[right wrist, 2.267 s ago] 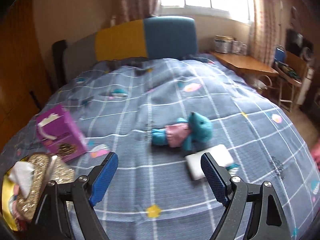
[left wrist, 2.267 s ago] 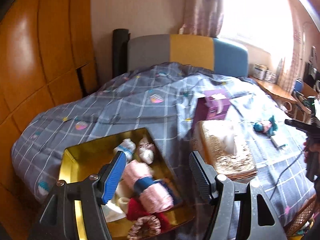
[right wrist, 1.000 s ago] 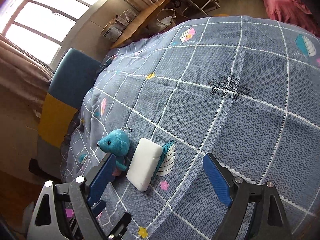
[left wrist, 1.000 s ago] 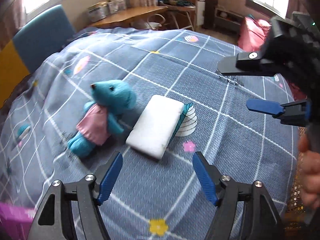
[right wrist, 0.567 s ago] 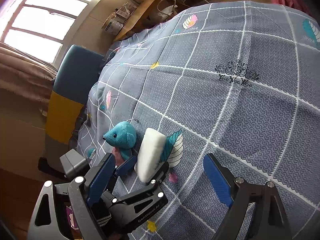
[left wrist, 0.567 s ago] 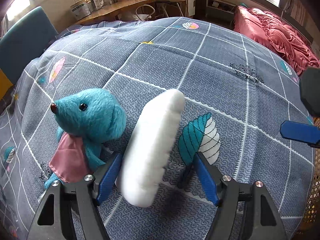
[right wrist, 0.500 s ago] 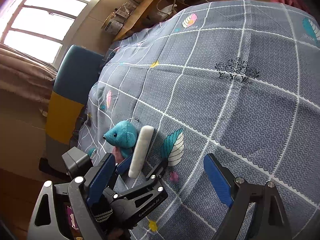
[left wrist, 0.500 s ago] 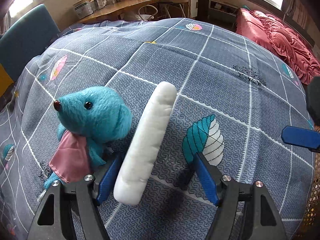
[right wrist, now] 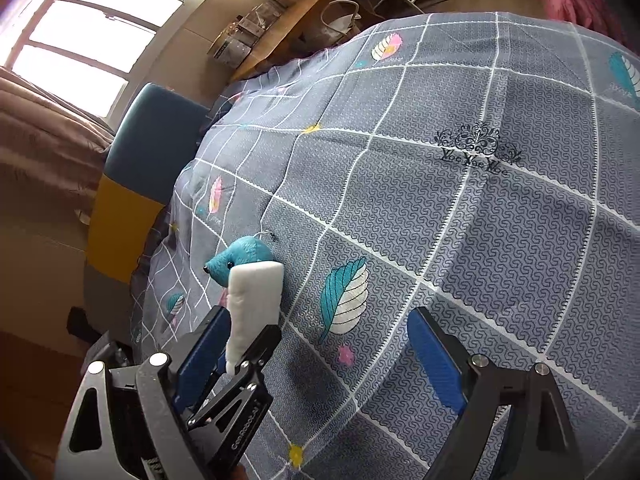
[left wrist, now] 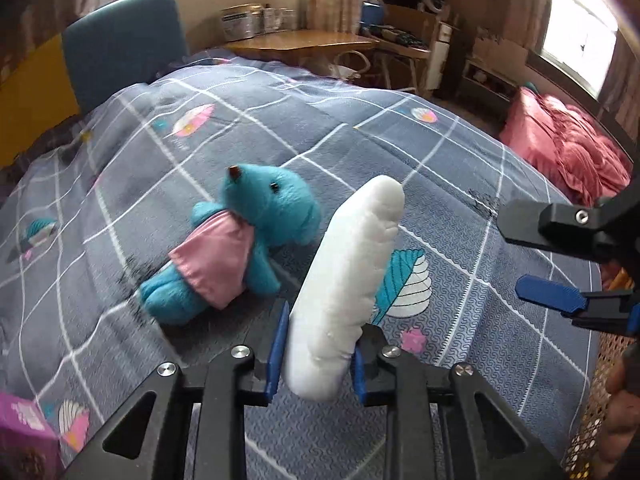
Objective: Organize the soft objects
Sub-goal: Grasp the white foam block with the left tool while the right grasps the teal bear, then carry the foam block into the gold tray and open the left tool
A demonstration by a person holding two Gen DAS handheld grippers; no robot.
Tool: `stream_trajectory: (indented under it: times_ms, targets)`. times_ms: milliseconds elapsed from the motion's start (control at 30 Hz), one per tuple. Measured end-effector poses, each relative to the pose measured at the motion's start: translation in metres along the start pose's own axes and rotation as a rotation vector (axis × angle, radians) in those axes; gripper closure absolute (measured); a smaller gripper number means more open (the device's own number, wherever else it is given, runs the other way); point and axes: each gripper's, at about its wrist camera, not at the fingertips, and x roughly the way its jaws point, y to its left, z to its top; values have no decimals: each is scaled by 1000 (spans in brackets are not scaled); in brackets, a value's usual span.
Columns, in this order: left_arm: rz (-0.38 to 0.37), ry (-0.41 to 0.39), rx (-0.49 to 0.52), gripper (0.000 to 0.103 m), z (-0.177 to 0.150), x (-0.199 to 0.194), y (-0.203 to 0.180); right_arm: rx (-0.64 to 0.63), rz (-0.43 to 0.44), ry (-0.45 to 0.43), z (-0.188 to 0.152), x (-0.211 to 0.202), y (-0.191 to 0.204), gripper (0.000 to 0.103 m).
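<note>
A white foam pad (left wrist: pixel 348 272) stands on edge, raised off the grey checked quilt (left wrist: pixel 460 208). My left gripper (left wrist: pixel 318 344) has its jaws closing tight on the pad's lower end, and both blue pads press into it. A teal plush toy in a pink cloth (left wrist: pixel 272 208) lies on the quilt just left of the pad. In the right wrist view the pad (right wrist: pixel 256 292) partly hides the plush (right wrist: pixel 248 256), with the left gripper (right wrist: pixel 240 344) below it. My right gripper (right wrist: pixel 316 344) hangs open over bare quilt, also at the right edge (left wrist: pixel 548 260).
A purple box (left wrist: pixel 20 432) sits at the lower left corner. A red blanket (left wrist: pixel 568 152) lies beyond the bed on the right, a wooden desk (left wrist: pixel 300 42) behind, and a teal and yellow headboard (left wrist: pixel 124 36) at far left. A wicker basket (left wrist: pixel 588 420) shows bottom right.
The left gripper's jaws, wide apart around the upright white pad half a second ago, have shut on it. The view has swung a little; the right gripper has stayed put.
</note>
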Motion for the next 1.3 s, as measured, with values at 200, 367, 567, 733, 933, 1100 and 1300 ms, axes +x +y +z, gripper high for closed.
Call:
stream_trajectory:
  times_ms: [200,367,567,733,933,1100,1300]
  targets:
    - [33,25,-306,76,-50,-42,33,-75,-19,75,-6,17,14,12]
    - [79,8,-409,76,-82,-66,42,-255,-33,150,-13,44,56,12]
    - [97,-17,-435,76,-95,-91,41,-325,-73,148,5,99,97,12]
    - [94,-33,-449,76,-103,-100,44,-392,-192,139,15,143,113,12]
    - [102,-42,-486,76,-112,-106,55,-480,-176,146,15,157,125,55]
    - [106,-54,-501,76,-114,-112,57,-544,-133,128,5,125,133,58]
    - [105,-93,-495,76,-108,-130,54,-615,-139,125,-13,67,121,58]
